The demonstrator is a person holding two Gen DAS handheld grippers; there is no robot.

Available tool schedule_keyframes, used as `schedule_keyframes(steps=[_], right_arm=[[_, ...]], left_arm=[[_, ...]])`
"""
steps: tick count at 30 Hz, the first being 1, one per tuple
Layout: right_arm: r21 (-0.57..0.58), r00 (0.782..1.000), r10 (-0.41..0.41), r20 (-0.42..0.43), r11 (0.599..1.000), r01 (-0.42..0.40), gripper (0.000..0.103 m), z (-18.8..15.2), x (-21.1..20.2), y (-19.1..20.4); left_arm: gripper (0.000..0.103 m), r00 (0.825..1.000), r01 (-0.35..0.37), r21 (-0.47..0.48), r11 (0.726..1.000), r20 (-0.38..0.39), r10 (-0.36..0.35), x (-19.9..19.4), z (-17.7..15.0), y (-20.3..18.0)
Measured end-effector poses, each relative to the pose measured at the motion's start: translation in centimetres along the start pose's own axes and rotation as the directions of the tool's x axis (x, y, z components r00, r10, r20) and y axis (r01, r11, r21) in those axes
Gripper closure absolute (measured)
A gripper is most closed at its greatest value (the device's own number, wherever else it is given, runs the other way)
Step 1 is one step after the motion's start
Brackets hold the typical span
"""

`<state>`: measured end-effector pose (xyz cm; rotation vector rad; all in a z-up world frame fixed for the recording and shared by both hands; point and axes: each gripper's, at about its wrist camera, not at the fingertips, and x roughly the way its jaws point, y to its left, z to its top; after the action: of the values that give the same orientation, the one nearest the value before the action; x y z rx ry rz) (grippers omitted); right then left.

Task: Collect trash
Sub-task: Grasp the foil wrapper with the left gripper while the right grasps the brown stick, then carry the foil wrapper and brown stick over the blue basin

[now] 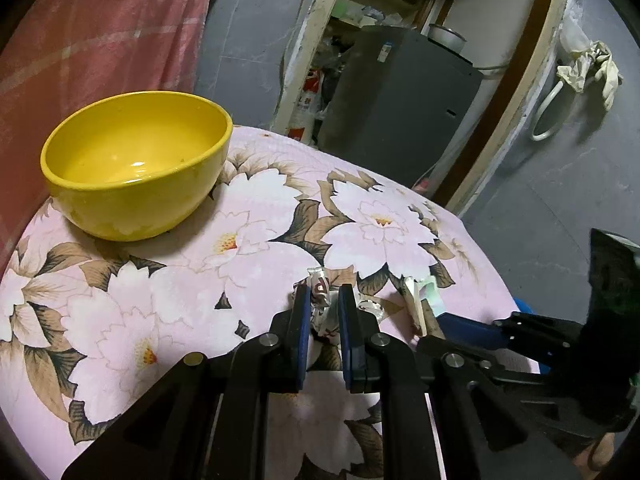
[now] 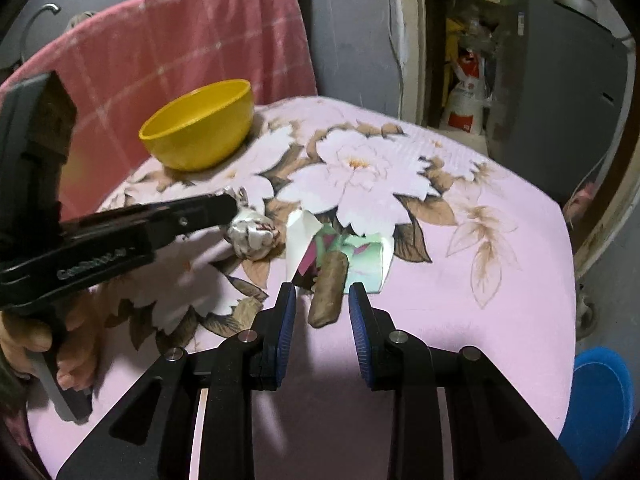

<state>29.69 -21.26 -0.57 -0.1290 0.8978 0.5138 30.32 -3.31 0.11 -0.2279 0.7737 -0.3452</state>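
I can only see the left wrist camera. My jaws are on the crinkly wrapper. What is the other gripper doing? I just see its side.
Observer: The right gripper has its jaws open on either side of a brown roll, with a gap on both sides.
Operator: What is the roll lying on?
Observer: Its far end rests on a green and pink paper whose white edges are folded up.
Operator: Is there a bin anywhere?
Observer: A round blue tub shows lower down, past the right edge of the flowered cloth.
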Motion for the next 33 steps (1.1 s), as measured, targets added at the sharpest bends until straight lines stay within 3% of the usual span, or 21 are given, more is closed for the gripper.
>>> schedule_keyframes(steps=[1,2,10,12,18,24,33], right_arm=[[0.005,1.000,0.001,-0.005,1.000,-0.001,0.081,0.0,0.1,-0.1],[0.010,1.000,0.003,-0.006,1.000,-0.003,0.090,0.0,0.1,-0.2],[0.019,0.999,-0.001,0.039,1.000,0.000,0.091,-0.3,-0.8,0.0],[0.024,0.996,-0.013,0.086,1.000,0.011,0.091,-0.7,-1.8,0.1],[0.045,0.959,-0.060,0.276,0.998,0.050,0.091,-2.1,-5.6,0.0],[0.066,0.898,-0.131,0.421,0.991,0.114,0.091,-3.1,-8.9,-0.3],[0.133,0.737,-0.288,0.611,0.955,0.263,0.091,-5.2,-16.5,-1.1]], left_arm=[[0.092,1.000,0.005,-0.001,1.000,0.003,-0.005,0.0,0.0,0.1],[0.092,1.000,0.007,0.000,1.000,0.005,-0.007,0.0,0.0,0.1],[0.093,0.998,0.009,0.047,0.999,0.064,-0.012,-1.1,-0.5,-0.5],[0.101,0.996,0.007,0.068,0.998,0.088,-0.013,-1.7,-0.7,-1.0],[0.102,0.989,-0.014,0.116,0.993,0.147,-0.003,-3.0,-1.8,-2.7],[0.102,0.974,-0.041,0.169,0.985,0.228,0.001,-4.8,-2.3,-5.5],[0.102,0.924,0.016,0.279,0.960,0.364,-0.121,-7.8,-1.8,-12.7]])
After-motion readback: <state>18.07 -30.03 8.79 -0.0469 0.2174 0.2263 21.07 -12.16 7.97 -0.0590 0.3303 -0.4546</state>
